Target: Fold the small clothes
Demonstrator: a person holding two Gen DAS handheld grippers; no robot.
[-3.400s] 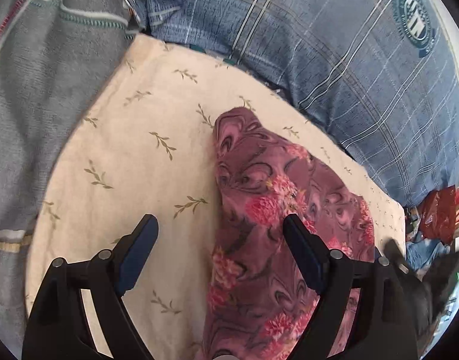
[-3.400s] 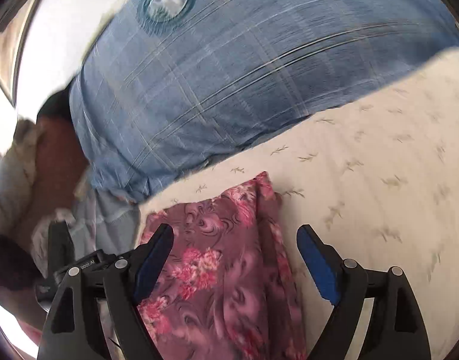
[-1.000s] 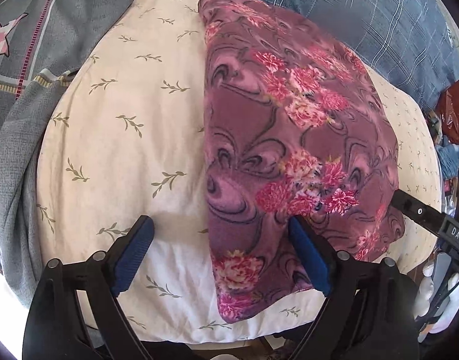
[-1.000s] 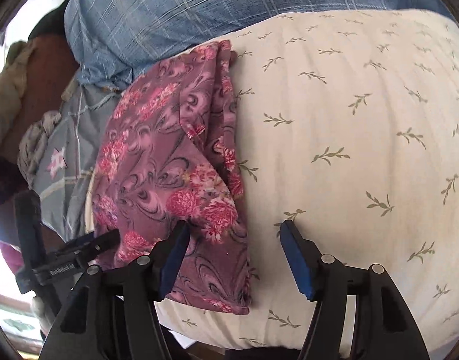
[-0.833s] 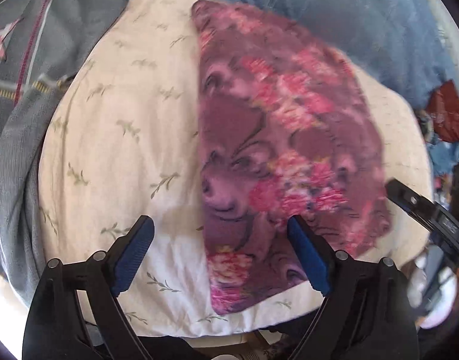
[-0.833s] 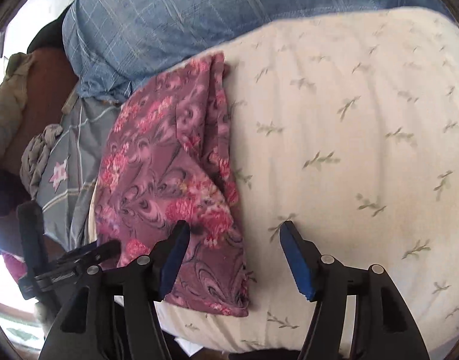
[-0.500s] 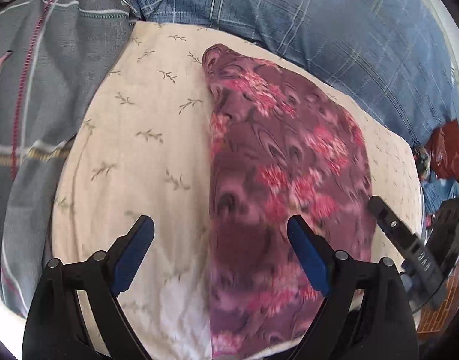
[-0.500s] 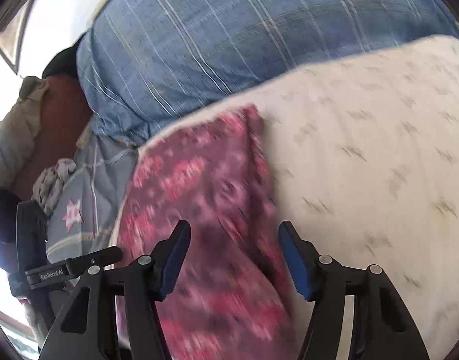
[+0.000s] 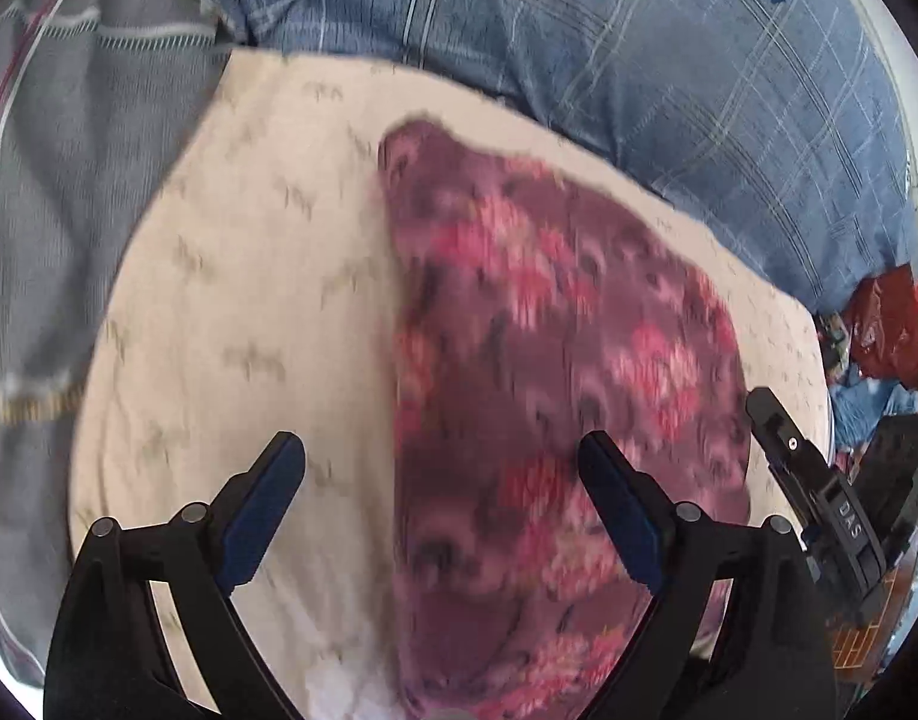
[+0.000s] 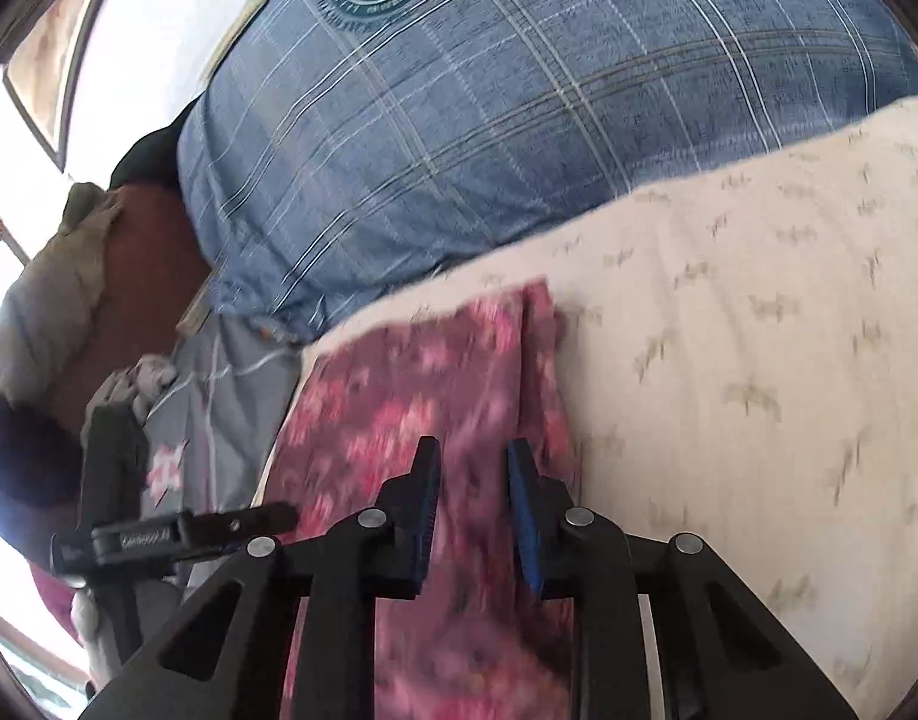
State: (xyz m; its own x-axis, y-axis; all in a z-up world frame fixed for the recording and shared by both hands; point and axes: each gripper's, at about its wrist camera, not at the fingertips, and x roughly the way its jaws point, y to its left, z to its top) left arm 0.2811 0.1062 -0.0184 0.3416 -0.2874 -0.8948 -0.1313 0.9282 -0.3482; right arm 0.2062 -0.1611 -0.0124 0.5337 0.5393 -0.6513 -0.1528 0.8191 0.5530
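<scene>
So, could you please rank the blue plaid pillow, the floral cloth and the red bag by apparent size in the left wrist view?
1. Blue plaid pillow, cut off by the frame.
2. Floral cloth.
3. Red bag, far smallest, partly cut off.

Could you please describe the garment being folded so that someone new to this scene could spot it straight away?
Find the big blue plaid pillow; in front of it lies a cream cushion printed with small leaf sprigs. On that cushion's right half lies the folded garment, the only maroon fabric with pink flowers among plain, striped and plaid neighbours.
</scene>
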